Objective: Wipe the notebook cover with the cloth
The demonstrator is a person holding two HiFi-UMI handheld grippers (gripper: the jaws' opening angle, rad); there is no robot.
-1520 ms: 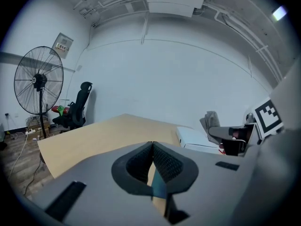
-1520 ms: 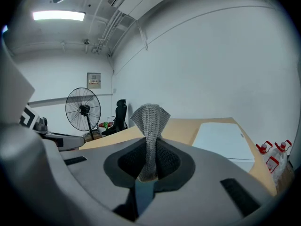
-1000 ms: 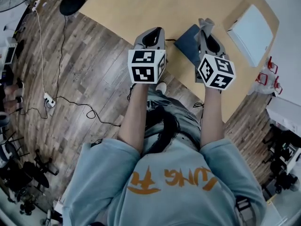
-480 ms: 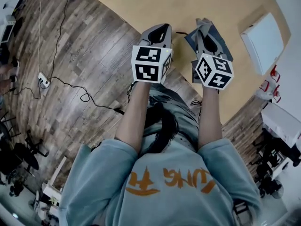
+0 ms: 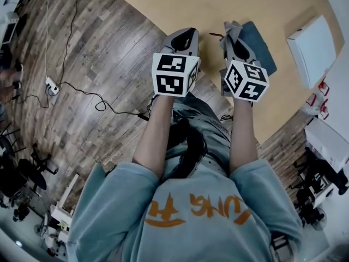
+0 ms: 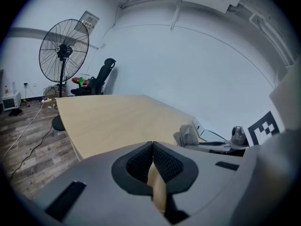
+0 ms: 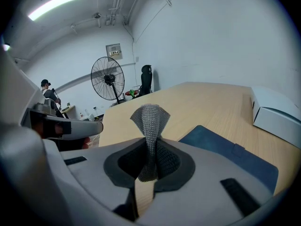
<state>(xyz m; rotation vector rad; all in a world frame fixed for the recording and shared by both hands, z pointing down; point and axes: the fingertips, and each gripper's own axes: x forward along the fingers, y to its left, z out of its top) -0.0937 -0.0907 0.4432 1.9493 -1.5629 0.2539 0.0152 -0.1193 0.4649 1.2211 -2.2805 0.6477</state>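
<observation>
Fingers (image 7: 171, 161) of your right gripper (image 7: 149, 157) pinch the cloth (image 7: 149, 119); the notebook (image 7: 225, 147) lies just right of and below them, nearer this hand. Left gripper (image 6: 151, 147) fingers pressed together, empty.

Grey waffle-weave cloth (image 7: 149, 121) up front, and to its right a dark navy notebook (image 7: 225, 149) with a plain cover. The table (image 5: 218, 4) is pale honey wood with a fine straight grain. Left gripper (image 6: 152, 147) and right gripper (image 7: 149, 147) are both light grey with black textured pads (image 6: 166, 164). Each marker cube (image 5: 173, 74) is white with black square patterns. Far right, a white box (image 5: 312, 49). The floor (image 5: 82, 91) is mixed brown and grey planks. The sweatshirt (image 5: 191, 217) is pale blue with orange lettering.
</observation>
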